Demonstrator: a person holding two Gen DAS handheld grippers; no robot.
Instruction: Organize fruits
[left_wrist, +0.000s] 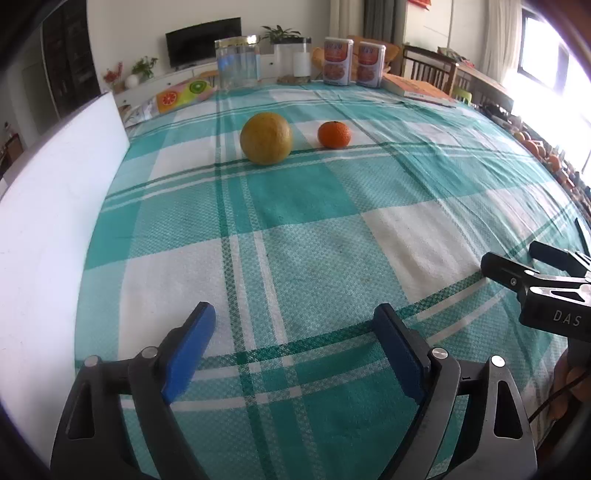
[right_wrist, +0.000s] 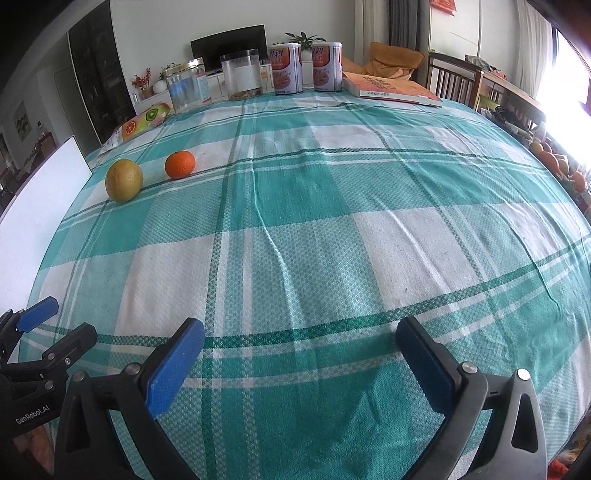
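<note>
A large yellow citrus fruit (left_wrist: 266, 138) (right_wrist: 124, 180) and a small orange tangerine (left_wrist: 334, 134) (right_wrist: 180, 164) rest side by side, a little apart, on the green-and-white checked tablecloth (left_wrist: 314, 229) (right_wrist: 332, 229). My left gripper (left_wrist: 295, 321) hangs open over bare cloth, well short of both fruits, with nothing between its blue pads. My right gripper (right_wrist: 301, 341) is open too, over the cloth, with the fruits far off to its upper left. Each gripper shows at the edge of the other's view: the right gripper (left_wrist: 517, 266) and the left gripper (right_wrist: 62, 325).
A white board (left_wrist: 48, 221) (right_wrist: 33, 206) stands along the table's left edge. At the far edge are clear jars (left_wrist: 238, 61) (right_wrist: 243, 74), two red-labelled cans (left_wrist: 338, 61) (right_wrist: 286, 68), an orange book (right_wrist: 391, 88) and a fruit-print bag (left_wrist: 183, 94). More oranges (left_wrist: 535, 147) lie off the right side.
</note>
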